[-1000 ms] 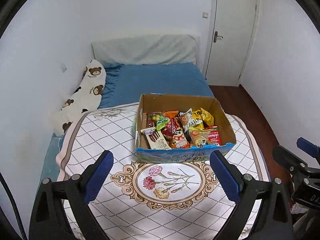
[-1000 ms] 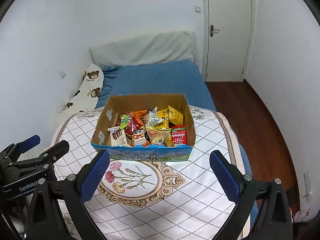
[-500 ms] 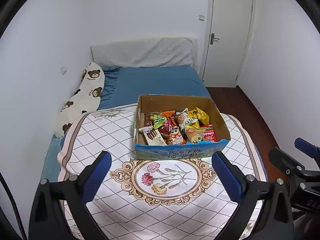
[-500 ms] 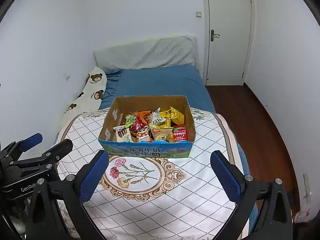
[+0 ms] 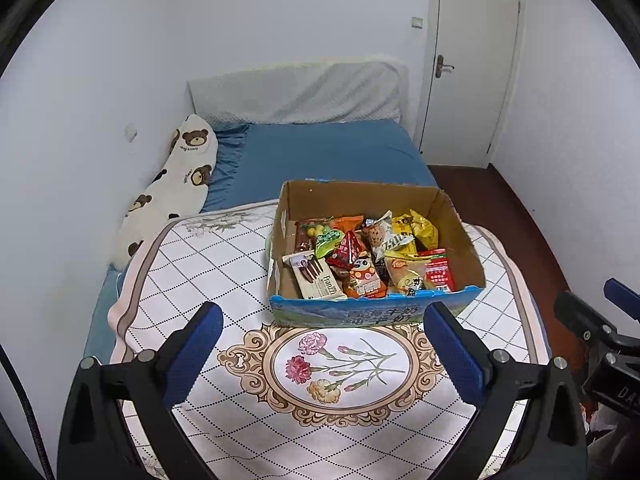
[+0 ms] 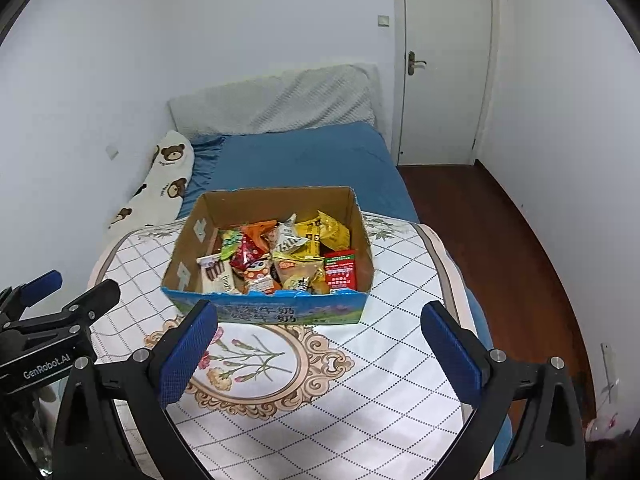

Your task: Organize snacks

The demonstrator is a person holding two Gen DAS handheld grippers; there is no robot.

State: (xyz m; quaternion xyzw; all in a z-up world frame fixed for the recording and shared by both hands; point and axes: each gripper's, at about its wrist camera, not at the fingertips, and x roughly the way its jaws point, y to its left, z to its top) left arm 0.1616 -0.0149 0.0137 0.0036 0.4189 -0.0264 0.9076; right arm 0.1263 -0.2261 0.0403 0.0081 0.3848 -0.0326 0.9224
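A brown cardboard box (image 5: 460,236) full of snack packets (image 5: 360,256) sits on the white flowered quilt (image 5: 208,280). The left gripper (image 5: 324,344) and right gripper (image 6: 320,340) hang with fingers wide apart, holding nothing. A teddy-bear pillow (image 5: 176,184) lies by the bed's left edge.

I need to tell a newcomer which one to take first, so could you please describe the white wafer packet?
Find the open cardboard box on the quilted floral bed cover. In its front left corner lies the long white wafer packet, the only white one, showing brown wafer sticks beside bright red and orange wrappers.

Matt cardboard box (image 5: 460,236), glossy, probably foil snack packets (image 5: 368,256)
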